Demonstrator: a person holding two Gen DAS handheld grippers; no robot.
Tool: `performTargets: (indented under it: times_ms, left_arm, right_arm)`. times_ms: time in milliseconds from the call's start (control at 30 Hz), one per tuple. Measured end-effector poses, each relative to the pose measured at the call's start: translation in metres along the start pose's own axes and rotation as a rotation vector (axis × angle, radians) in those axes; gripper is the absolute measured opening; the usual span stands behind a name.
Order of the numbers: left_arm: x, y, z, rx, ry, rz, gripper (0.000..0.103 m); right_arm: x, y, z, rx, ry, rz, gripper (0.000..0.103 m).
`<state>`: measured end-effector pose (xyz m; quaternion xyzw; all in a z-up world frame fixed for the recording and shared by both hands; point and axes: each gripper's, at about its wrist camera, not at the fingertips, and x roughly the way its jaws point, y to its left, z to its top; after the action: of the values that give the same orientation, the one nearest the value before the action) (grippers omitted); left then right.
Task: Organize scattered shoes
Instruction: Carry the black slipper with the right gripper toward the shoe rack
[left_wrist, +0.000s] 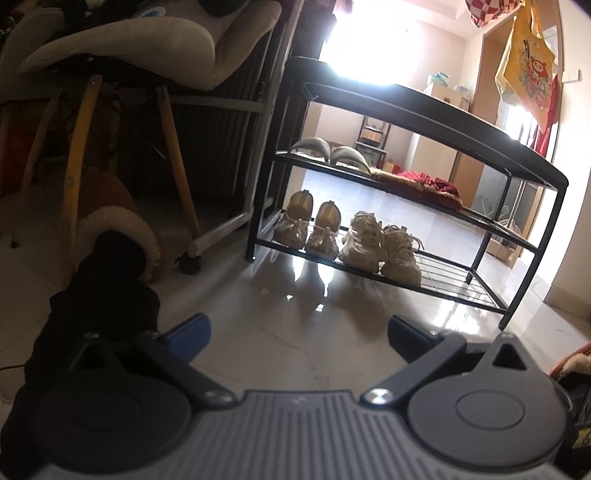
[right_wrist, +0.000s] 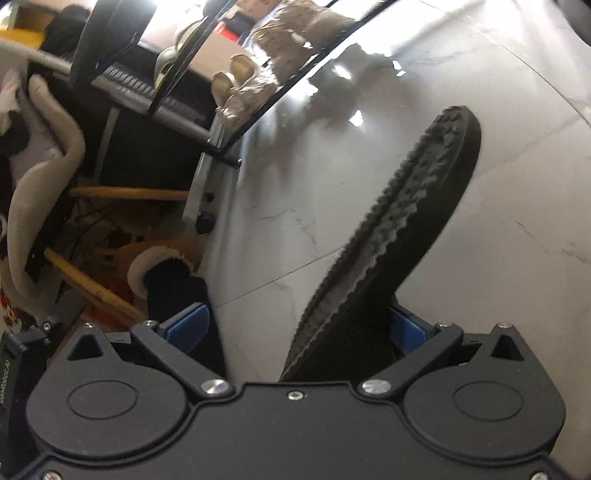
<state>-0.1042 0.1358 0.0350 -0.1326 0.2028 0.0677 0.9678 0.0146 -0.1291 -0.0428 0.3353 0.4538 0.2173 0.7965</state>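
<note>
Right gripper (right_wrist: 299, 328) carries a black-soled shoe (right_wrist: 399, 229); left gripper (left_wrist: 299, 332) gapes empty.
Far ahead, the shoe rack (left_wrist: 406, 110) already holds flats (left_wrist: 310, 229), sneakers (left_wrist: 380, 247) and slippers (left_wrist: 328, 151); a fur-lined boot (left_wrist: 118, 236) waits at left.

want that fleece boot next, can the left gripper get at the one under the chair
Probably yes: the left gripper is open and empty, and the boot sits on bare floor at the left, though a chair leg stands close.

Grey chair (left_wrist: 155, 48) on yellow wooden legs (left_wrist: 75, 155) stood left. Yellow printed bag (left_wrist: 526, 70) hung upper right. Glossy pale marble floor (left_wrist: 295, 343).
</note>
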Motion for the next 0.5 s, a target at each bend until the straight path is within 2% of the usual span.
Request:
performTargets:
  times_ms: [167, 367, 500]
  left_arm:
    - [0.000, 0.002, 0.001, -0.003, -0.001, 0.012, 0.103]
    - [-0.002, 0.002, 0.002, -0.006, -0.021, 0.030, 0.103]
    - [-0.004, 0.001, 0.003, 0.002, -0.033, 0.044, 0.103]
  right_arm:
    - [0.000, 0.000, 0.003, 0.009, -0.007, 0.025, 0.103]
    - [0.001, 0.004, 0.009, -0.012, -0.036, 0.070, 0.097]
    - [0.016, 0.017, 0.022, -0.046, -0.049, 0.083, 0.096]
